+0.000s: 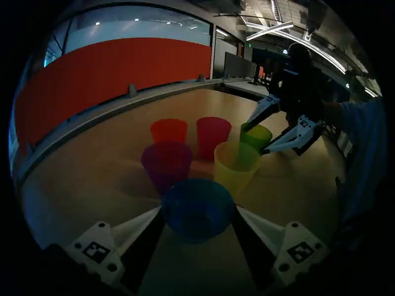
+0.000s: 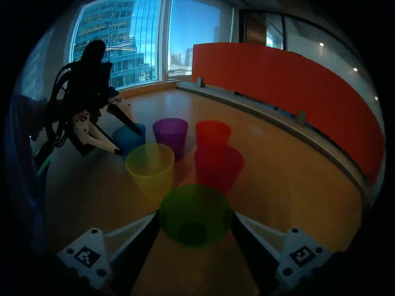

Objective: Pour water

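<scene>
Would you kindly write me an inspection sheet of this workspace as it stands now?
Surface: wooden table.
Job's things: six cups clustered: blue cup, green cup, yellow cup, purple cup, orange cup, red cup; water cannot be told.
Clutter: nothing seen.
Grippers: left hand-held gripper shut on blue cup; right hand-held gripper shut on green cup.
Cables: dark loops behind the left hand-held gripper.
Surroundings: red partition, windows onto high-rises, ceiling lights.

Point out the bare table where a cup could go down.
Bare table lies between the purple cup and the ledge under the red wall, and beyond the orange cup. Crowded: the cluster from blue cup to green cup.
</scene>
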A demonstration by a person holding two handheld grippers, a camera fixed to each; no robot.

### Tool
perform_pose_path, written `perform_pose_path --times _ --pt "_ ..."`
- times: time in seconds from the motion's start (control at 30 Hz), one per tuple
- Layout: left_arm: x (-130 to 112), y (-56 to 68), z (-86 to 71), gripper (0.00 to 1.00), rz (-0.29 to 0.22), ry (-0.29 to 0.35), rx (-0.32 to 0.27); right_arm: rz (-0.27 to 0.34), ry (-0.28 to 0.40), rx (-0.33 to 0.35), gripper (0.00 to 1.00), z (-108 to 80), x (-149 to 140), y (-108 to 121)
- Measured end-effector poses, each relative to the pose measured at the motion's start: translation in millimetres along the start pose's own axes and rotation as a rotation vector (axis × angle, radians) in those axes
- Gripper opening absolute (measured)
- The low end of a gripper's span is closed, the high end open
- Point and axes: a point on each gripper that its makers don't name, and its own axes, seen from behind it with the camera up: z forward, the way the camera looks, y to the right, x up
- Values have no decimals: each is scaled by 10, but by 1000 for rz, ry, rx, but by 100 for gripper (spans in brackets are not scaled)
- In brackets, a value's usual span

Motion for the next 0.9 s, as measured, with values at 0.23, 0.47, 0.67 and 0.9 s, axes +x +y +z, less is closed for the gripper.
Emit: perform_pose_path --times 0.23,0.47,0.67,0.9 --pt "-1 -2 4 88 3 0 0 -4 -3 -1 100 13 -7 8" --pt "2 -10 15 88 1 5 -1 -12 -7 -4 93 35 -32 10" --pt "13 -16 22 88 -9 13 -1 -12 0 1 91 33 -21 -14" --pt "79 5 16 88 -34 38 -11 -15 20 -8 91 1 56 -8"
